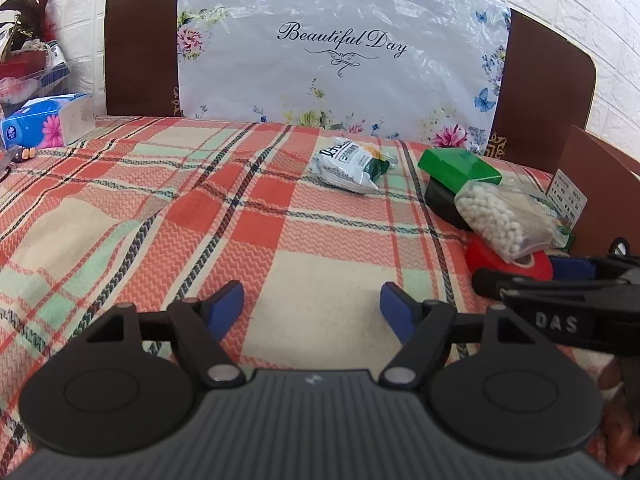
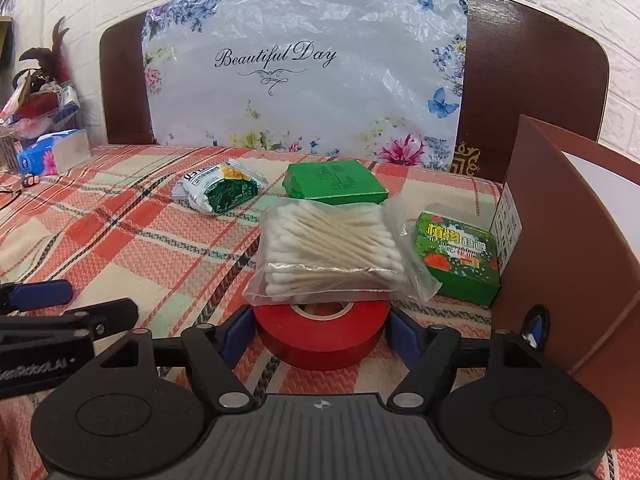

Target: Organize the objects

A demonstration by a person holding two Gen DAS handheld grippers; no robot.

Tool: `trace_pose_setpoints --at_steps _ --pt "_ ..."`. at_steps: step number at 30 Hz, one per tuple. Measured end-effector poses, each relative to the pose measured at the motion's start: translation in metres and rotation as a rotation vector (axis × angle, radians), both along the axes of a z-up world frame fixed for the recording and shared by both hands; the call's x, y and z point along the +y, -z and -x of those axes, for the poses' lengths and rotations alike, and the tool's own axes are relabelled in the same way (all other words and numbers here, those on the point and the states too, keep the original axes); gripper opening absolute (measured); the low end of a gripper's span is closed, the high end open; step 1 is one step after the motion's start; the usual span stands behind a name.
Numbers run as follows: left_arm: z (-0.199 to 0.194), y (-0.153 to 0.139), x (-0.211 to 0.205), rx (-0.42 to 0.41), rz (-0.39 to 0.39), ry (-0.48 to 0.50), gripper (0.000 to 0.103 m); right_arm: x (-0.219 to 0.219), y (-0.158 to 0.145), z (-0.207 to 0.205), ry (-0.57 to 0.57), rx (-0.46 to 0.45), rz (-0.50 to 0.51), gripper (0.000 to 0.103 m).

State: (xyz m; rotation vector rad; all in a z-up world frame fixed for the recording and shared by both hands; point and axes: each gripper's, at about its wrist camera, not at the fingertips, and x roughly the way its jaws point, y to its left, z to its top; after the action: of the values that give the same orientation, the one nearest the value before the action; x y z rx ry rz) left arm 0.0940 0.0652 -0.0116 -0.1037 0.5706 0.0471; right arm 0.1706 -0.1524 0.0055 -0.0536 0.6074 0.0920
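A: Start with the right claw (image 2: pixel 320 330). What is it doing?

B: Its blue pads (image 2: pixel 236 334) stand on either side of the red tape roll (image 2: pixel 322 338), very close to its wall. Whether they press on it I cannot tell.

A: And the left claw (image 1: pixel 312 308)?

B: Released, jaws spread wide over bare plaid cloth (image 1: pixel 160 208), nothing between them. In the right wrist view it shows at the near left, just beside the right one.

A: What sits on the tape?

B: A clear bag of cotton swabs (image 2: pixel 328 252) lies across the roll's far edge, tilted, its other end propped on things behind it. In the left wrist view a black object (image 1: pixel 442 200) shows under the bag.

A: Farther out?

B: A plain green box (image 2: pixel 334 182) lies just behind the swabs, resting on that black object. To the right of the swabs is a green printed box (image 2: pixel 456 256), touching or nearly touching a brown cardboard panel (image 2: pixel 560 216) that stands upright at the right edge.

A: Anything to the left?

B: A white and green snack packet (image 2: pixel 218 190) lies alone on the cloth, left of the plain green box. Far left, near the white wall, is a blue tissue pack (image 2: pixel 52 156) with clutter behind it.

A: And at the far end?

B: A brown headboard (image 2: pixel 532 80) with a floral sheet (image 2: pixel 304 80) reading "Beautiful Day" draped over it.
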Motion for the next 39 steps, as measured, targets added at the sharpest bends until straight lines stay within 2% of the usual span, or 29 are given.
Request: trace_pose_setpoints --at_steps 11,15,17,19,26,29,31,32,34,35,37,39 --pt "-0.002 0.000 -0.005 0.014 -0.048 0.014 0.078 -0.012 0.001 0.151 -0.064 0.009 0.014 0.070" --pt "0.002 -0.005 -0.012 0.055 -0.100 0.018 0.079 -0.017 0.001 0.173 -0.066 0.003 0.035 0.070" --pt "0.014 -0.012 -0.012 0.089 -0.060 0.037 0.077 -0.021 0.001 0.174 -0.057 0.005 0.023 0.070" --pt "0.031 -0.019 -0.018 0.121 -0.017 0.103 0.077 -0.022 0.002 0.174 -0.054 0.002 0.016 0.071" --pt "0.070 -0.047 -0.071 0.209 0.031 0.433 0.076 -0.027 0.005 0.178 -0.044 -0.005 0.005 0.077" --pt "0.072 -0.040 -0.097 0.276 0.007 0.525 0.068 -0.030 0.005 0.179 -0.048 -0.007 -0.004 0.077" --pt "0.070 -0.030 -0.108 0.322 -0.015 0.550 0.058 -0.030 0.005 0.180 -0.058 -0.006 -0.004 0.075" --pt "0.069 -0.025 -0.111 0.333 -0.021 0.552 0.053 -0.029 0.005 0.181 -0.080 -0.006 -0.010 0.067" --pt "0.069 -0.024 -0.115 0.333 -0.019 0.561 0.034 -0.027 0.004 0.183 -0.086 -0.023 0.006 0.067" --pt "0.066 -0.027 -0.118 0.347 -0.015 0.559 0.029 -0.029 0.002 0.183 -0.082 -0.035 0.005 0.067" --pt "0.060 -0.042 -0.123 0.326 -0.016 0.556 0.029 -0.034 -0.009 0.184 -0.053 -0.094 0.008 0.067" --pt "0.055 -0.066 -0.130 0.253 -0.017 0.579 0.029 -0.044 -0.027 0.181 -0.016 -0.175 0.012 0.067"
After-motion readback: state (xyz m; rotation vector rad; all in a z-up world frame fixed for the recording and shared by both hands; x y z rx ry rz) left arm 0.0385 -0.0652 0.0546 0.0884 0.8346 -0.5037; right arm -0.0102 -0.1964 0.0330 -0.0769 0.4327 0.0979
